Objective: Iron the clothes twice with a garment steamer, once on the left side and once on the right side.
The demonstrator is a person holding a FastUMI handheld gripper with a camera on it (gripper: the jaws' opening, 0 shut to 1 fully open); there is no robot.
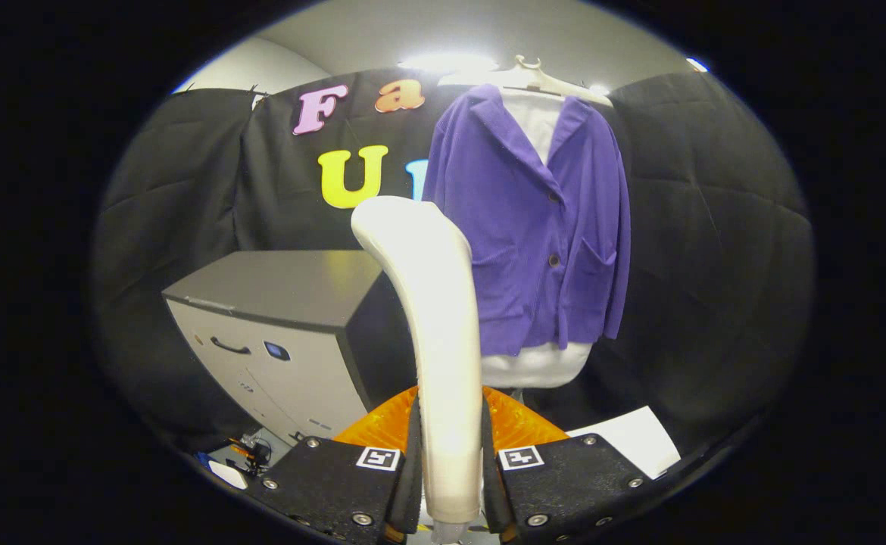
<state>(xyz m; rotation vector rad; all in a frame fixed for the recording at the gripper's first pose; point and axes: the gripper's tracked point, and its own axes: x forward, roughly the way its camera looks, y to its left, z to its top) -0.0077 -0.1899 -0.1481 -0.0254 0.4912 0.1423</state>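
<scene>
A white garment steamer [432, 318] stands upright between my fingers, its curved head rising ahead of me. My gripper [450, 462] is shut on the steamer's handle, one finger pressing each side. Beyond it hangs a purple jacket [541, 227] over a white shirt [538, 363] on a white hanger [522, 76], a little to the right of the steamer head and some way off. The steamer head hides part of the jacket's left edge.
A grey cabinet [284, 325] with a dark handle stands to the left, below the jacket. An orange object [519, 424] lies just behind my fingers. A white sheet [636, 443] lies at the lower right. Small items [242, 458] sit at the lower left.
</scene>
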